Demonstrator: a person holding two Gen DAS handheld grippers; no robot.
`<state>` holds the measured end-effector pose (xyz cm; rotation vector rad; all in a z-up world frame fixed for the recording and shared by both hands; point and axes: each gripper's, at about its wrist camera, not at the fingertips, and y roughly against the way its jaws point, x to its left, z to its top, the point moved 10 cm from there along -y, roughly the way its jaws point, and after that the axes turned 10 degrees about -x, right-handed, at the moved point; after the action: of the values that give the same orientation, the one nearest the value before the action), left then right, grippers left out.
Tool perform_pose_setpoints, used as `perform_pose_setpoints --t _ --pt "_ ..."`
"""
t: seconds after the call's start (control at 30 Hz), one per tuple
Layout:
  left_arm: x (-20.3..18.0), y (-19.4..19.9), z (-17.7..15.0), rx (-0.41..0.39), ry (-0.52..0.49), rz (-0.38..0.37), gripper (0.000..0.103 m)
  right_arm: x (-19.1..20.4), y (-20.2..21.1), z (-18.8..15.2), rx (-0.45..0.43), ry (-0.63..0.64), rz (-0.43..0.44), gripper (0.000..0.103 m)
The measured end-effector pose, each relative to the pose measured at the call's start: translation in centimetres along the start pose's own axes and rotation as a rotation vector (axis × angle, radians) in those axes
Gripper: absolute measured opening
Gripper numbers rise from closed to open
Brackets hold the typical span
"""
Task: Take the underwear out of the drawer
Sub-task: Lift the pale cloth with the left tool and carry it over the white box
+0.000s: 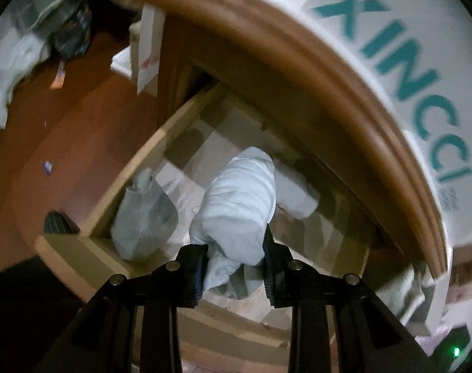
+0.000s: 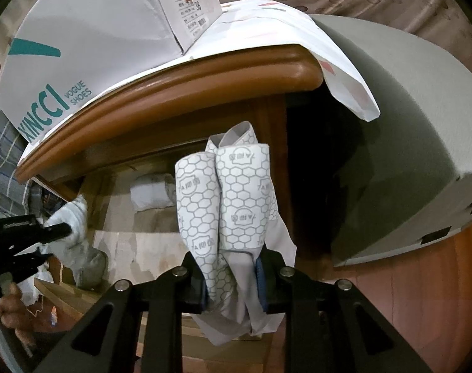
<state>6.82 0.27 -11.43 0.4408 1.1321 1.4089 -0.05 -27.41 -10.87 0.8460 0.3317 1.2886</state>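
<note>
Your left gripper [image 1: 236, 261] clamps a pale blue underwear roll [image 1: 239, 199] above the open drawer [image 1: 136, 168]; your right gripper [image 2: 231, 283] grips honeycomb-print underwear [image 2: 232, 199] over it. Inside the drawer lie a grey bundle [image 1: 142, 214] and a white roll [image 2: 150, 192].

Both wrist views look closely down along their tongs, sharing the open drawer [image 1: 173, 118] below.

White XINCCI shoe box [image 2: 89, 40] on nightstand top [image 2: 180, 84] at 11 o'clock, grey mattress edge [image 2: 406, 143] at 3, wood floor [image 1: 65, 143] at 9 in left view.
</note>
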Motion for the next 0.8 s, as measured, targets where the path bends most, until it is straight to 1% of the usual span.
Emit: perform_pose_setpoints --t 0.1,0.2,0.23,0.33,0.47,0.53,0.6,0.7,0.8 --pt "-0.3 2.1 0.7 -0.043 -0.079 -0.003 0.027 0.1 0.0 0.0 0.000 0.002 -0.001 0.023" --pt "-1.1 4.3 1.7 -0.102 -0.193 -0.003 0.027 0.0 0.0 -0.1 0.001 0.003 -0.002 0.023" --pt "-1.6 5.5 2.2 -0.128 -0.247 -0.011 0.027 0.1 0.0 -0.1 0.003 0.001 0.000 0.023" --pt "-2.7 8.0 2.9 -0.187 -0.365 -0.023 0.027 0.1 0.0 0.0 0.004 0.003 0.004 0.023" --pt "-4.2 11.9 3.6 -0.248 -0.504 -0.046 0.027 0.0 0.0 0.0 0.005 0.002 0.006 0.023" --pt "-5.1 14.4 4.1 -0.286 -0.560 -0.071 0.027 -0.1 0.0 0.0 0.006 -0.001 0.003 0.023" --pt "-6.0 17.2 5.0 -0.334 -0.604 -0.091 0.027 -0.2 0.1 0.1 0.006 -0.003 0.005 0.023" --pt "-7.1 20.0 6.5 -0.383 -0.629 -0.109 0.027 -0.1 0.1 0.0 0.010 -0.004 0.008 0.023" --pt "-8.6 22.8 8.9 -0.454 -0.656 -0.113 0.027 0.0 0.1 0.0 0.011 -0.001 0.009 0.023"
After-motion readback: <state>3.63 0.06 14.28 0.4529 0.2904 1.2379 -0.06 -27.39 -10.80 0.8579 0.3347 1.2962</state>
